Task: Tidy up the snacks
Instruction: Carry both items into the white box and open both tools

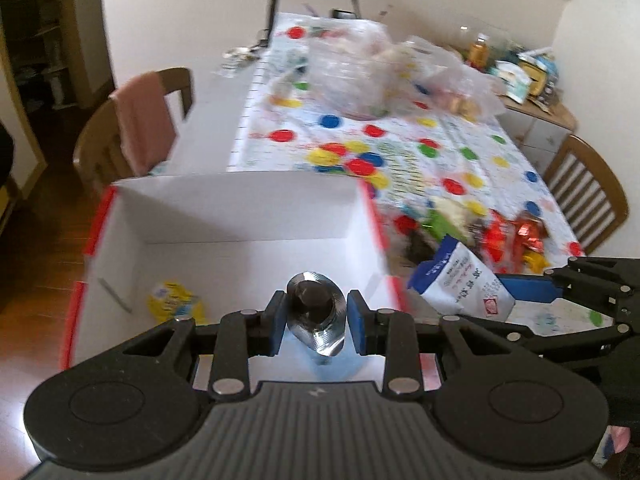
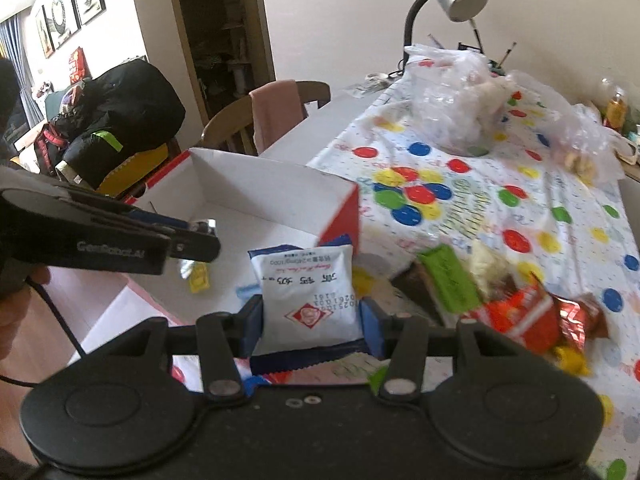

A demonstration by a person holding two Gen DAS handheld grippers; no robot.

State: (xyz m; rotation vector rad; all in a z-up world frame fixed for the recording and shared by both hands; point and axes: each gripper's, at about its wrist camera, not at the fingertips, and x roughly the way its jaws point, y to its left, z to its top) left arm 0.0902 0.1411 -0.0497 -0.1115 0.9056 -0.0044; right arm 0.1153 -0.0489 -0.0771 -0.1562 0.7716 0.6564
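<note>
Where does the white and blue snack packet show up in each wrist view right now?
Left wrist view: white and blue snack packet at lower right, beside the box's right wall, clamped in the right gripper.
Right wrist view: bottom centre, between the right gripper's pads.
Shared landmark: the white box with red edges.

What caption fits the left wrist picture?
Left gripper holds a silver snack packet above the white box, near a yellow snack.
</note>
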